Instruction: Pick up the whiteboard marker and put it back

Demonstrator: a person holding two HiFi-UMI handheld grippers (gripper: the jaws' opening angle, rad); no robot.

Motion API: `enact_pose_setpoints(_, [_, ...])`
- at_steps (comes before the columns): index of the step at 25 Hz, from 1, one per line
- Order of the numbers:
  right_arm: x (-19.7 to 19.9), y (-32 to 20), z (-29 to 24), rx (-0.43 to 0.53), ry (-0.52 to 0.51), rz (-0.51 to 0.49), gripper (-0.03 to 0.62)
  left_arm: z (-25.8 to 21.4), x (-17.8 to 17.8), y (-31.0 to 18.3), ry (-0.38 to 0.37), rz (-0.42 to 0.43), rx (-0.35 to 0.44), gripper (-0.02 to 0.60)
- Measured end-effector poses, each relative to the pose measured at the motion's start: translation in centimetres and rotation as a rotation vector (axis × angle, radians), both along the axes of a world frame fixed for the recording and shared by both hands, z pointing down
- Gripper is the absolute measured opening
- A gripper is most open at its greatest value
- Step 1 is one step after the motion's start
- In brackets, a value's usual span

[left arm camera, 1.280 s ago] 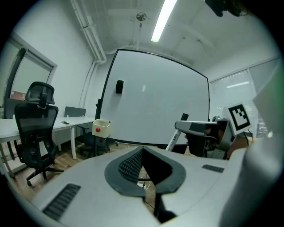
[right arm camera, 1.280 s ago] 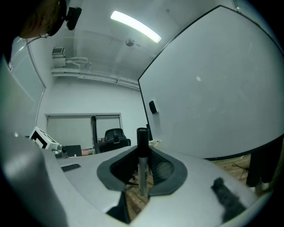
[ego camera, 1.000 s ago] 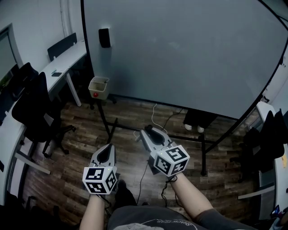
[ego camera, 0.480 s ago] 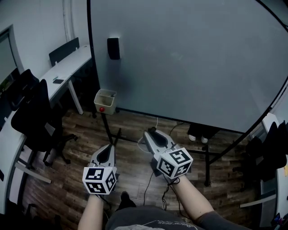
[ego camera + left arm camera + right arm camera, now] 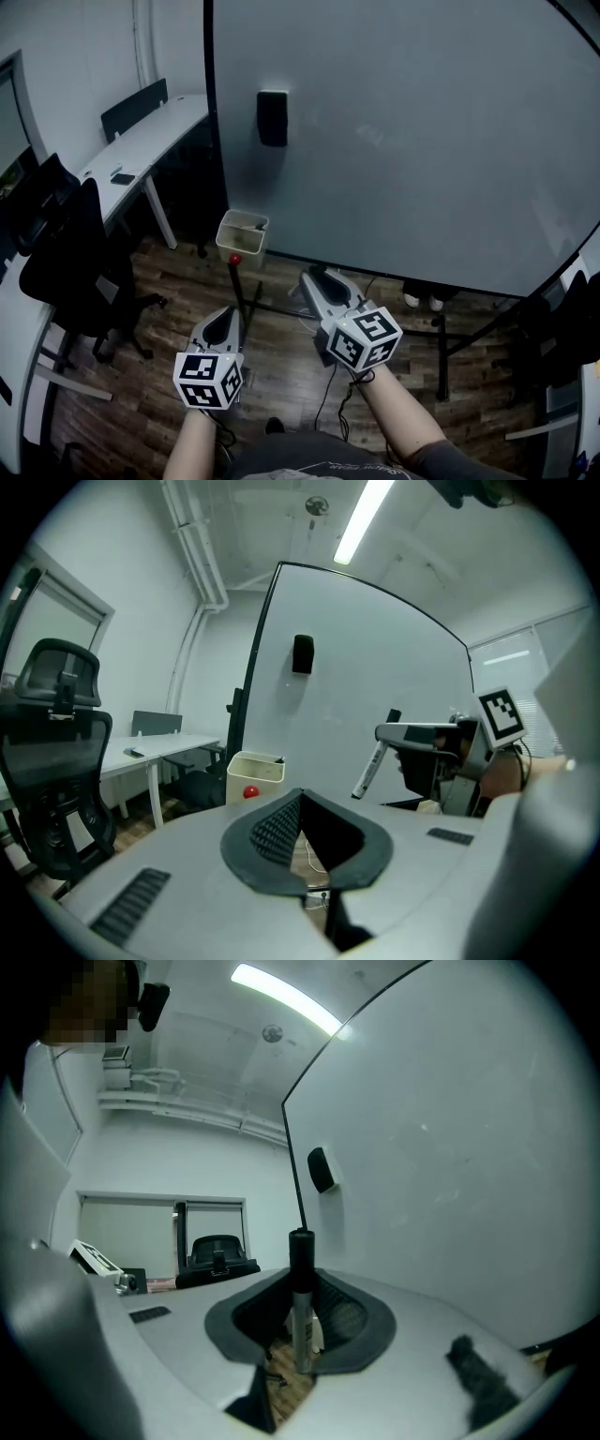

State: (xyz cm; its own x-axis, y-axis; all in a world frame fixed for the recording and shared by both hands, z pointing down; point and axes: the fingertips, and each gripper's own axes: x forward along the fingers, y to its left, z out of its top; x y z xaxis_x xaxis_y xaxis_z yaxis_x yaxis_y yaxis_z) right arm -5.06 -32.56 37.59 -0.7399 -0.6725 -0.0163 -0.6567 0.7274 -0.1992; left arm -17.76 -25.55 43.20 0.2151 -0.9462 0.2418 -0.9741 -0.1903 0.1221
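Note:
A whiteboard marker (image 5: 301,1307) with a black cap stands upright between the jaws of my right gripper (image 5: 300,1290), which is shut on it. From the left gripper view the marker (image 5: 372,766) hangs slanted from the right gripper (image 5: 412,733). In the head view, my right gripper (image 5: 314,281) points at the lower edge of the big whiteboard (image 5: 422,141). My left gripper (image 5: 223,323) is beside it, lower left, shut and holding nothing. A beige holder box (image 5: 242,238) with a red ball (image 5: 235,259) hangs at the board's lower left. A black eraser (image 5: 273,118) sticks to the board above it.
The whiteboard's black stand legs (image 5: 246,300) and loose cables run over the wooden floor ahead. A white desk (image 5: 141,141) and black office chairs (image 5: 66,234) fill the left side. Someone's shoes (image 5: 419,302) show under the board's lower edge.
The whiteboard, eraser and beige box have drifted right and down in the head view and look nearer. Both grippers hold about the same places, the right still shut on the marker.

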Motion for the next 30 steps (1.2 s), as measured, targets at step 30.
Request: enact_pose_setpoints(30, [-13.6,-13.3,1.8,-0.025,0.007,0.024,0.081,2.9,-10.5,-10.8,0.034,0.05,-0.036,0.014])
